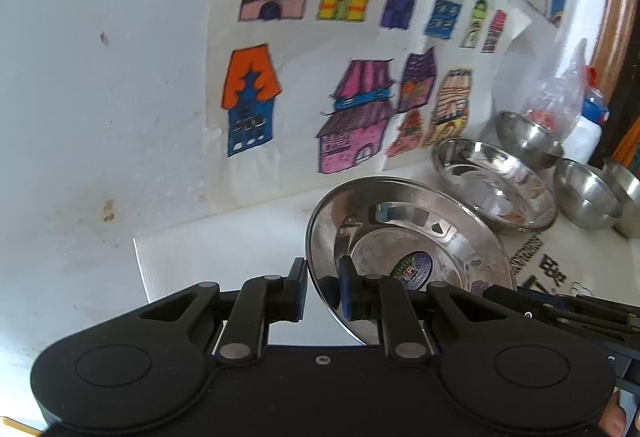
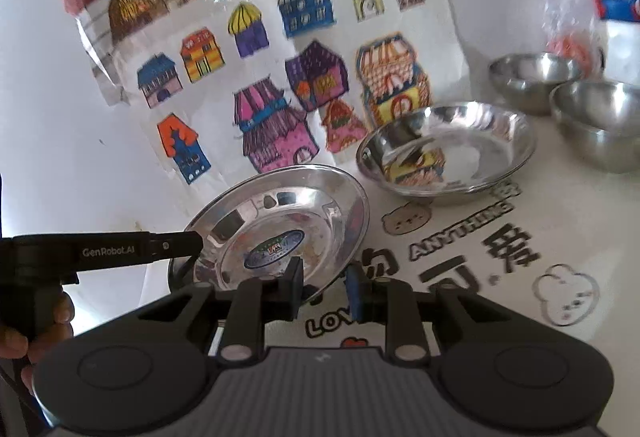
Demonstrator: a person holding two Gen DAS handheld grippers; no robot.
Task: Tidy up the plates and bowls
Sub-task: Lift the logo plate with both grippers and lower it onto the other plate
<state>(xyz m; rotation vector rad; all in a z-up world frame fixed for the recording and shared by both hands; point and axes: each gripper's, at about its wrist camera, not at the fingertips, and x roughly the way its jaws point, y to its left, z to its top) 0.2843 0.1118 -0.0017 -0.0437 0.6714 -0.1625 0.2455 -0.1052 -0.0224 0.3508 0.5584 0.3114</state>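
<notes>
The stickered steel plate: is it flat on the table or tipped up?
Tipped up. The stickered plate is tilted with its far rim raised off the tablecloth, gripped at opposite edges by the left gripper and right gripper.

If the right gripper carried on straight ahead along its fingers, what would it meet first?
Probably the steel plate itself: the right gripper already pinches its near rim, opposite the left gripper. Beyond the plate, the line seems to run to the drawing of houses on the wall, though depth is unclear.

Left gripper (image 1: 323,291): black linkage, blue pads, silver pivots; right gripper (image 2: 326,291): ribbed grey body.
</notes>
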